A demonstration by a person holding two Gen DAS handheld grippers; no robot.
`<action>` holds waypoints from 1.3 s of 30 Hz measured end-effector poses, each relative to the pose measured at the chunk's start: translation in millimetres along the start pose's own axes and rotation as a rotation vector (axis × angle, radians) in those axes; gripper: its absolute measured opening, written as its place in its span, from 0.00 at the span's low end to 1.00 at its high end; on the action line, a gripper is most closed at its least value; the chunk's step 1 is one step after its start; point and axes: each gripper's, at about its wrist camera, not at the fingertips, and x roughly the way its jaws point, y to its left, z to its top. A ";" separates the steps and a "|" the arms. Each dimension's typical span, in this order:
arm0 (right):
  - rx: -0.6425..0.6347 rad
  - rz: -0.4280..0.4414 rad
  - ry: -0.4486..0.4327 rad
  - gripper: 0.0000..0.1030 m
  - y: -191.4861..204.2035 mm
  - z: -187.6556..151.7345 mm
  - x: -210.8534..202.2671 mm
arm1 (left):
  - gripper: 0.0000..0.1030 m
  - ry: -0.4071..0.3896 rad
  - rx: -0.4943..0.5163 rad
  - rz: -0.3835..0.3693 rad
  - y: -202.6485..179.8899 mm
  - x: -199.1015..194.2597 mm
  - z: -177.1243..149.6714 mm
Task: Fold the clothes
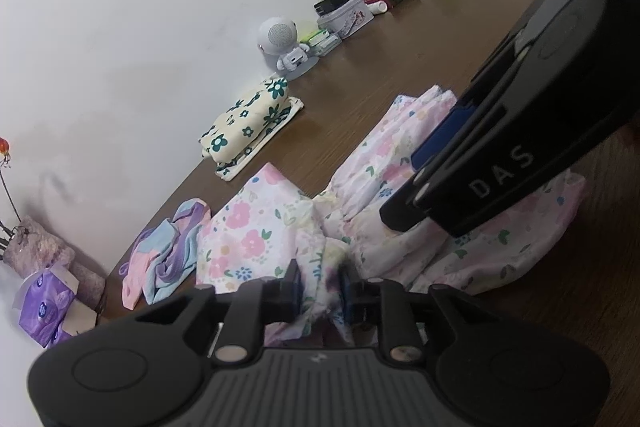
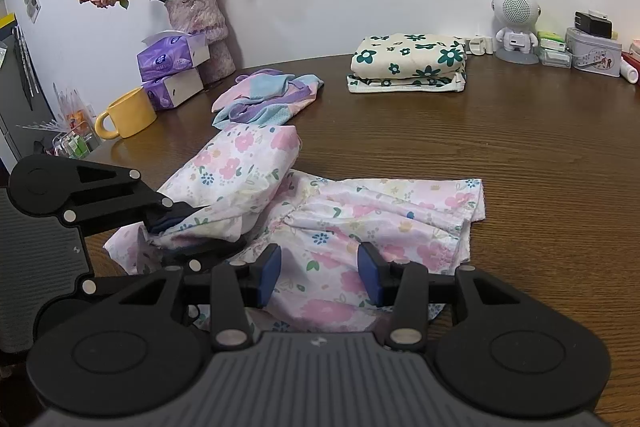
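A pink floral garment [image 2: 400,211] lies rumpled on the brown wooden table [image 2: 520,147], one part folded up over itself at the left. My left gripper [image 1: 320,285] is shut on a bunched fold of this garment [image 1: 248,227]; in the right wrist view the left gripper [image 2: 192,231] comes in from the left edge. My right gripper [image 2: 320,273] stands open just above the flat part of the cloth, blue pads apart, nothing pinched; in the left wrist view the right gripper [image 1: 404,187] fills the right side. A folded cream stack with green flowers [image 2: 408,61] lies behind. A crumpled pastel garment [image 2: 264,95] lies beyond.
Along the wall stand a vase of dried roses [image 2: 200,15], two purple tissue packs [image 2: 172,61], a yellow mug [image 2: 128,113], a white robot-shaped speaker [image 2: 516,23] and a tin [image 2: 592,53] among small boxes. Bare wood [image 2: 540,227] shows right of the garment.
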 end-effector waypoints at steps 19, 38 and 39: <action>0.012 0.039 -0.012 0.42 -1.8 2.1 -8.1 | 0.42 -0.079 -0.160 -0.114 25.5 -57.7 -18.6; 0.210 0.136 -0.017 0.40 8.2 51.3 24.2 | 0.45 -0.003 -0.318 -0.123 81.5 -69.1 -82.8; 0.226 0.130 -0.015 0.34 8.7 54.2 30.1 | 0.45 -0.002 -0.318 -0.128 81.8 -67.9 -84.5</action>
